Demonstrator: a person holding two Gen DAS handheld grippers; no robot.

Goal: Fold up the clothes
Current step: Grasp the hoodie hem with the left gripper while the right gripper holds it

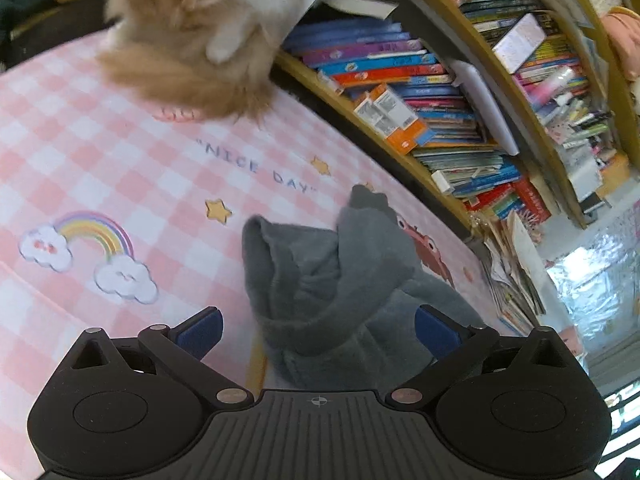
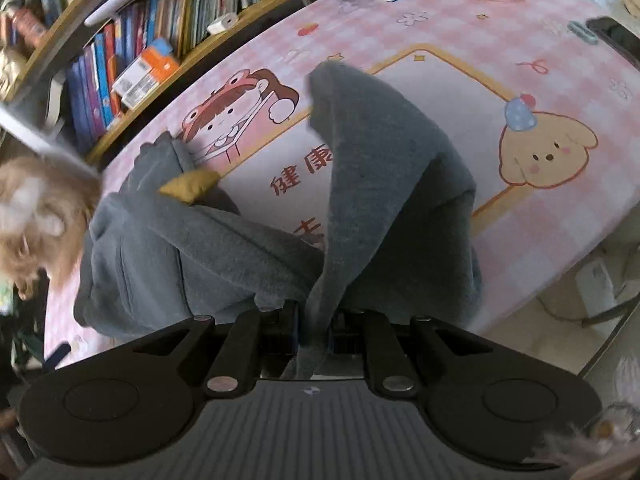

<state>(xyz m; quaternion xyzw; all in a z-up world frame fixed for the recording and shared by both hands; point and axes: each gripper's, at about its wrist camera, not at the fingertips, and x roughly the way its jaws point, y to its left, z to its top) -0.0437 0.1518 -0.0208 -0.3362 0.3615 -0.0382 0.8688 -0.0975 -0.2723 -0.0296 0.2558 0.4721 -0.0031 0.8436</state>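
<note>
Pink checked tablecloth with cartoon prints (image 1: 80, 140) takes up most of the view, and the crumpled grey fleece garment (image 2: 168, 248) lies on its middle, beside a fluffy ginger cat (image 1: 192, 32). Right gripper (image 2: 314, 336) is pinching a grey fold, probably to carry it across; left gripper (image 1: 318, 330) hovers over the garment, jaws spread.

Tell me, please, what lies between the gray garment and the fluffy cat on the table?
In the left wrist view, only bare mat separates the gray garment and the cat: pink checks, "NICE DAY" lettering, printed stars.
</note>
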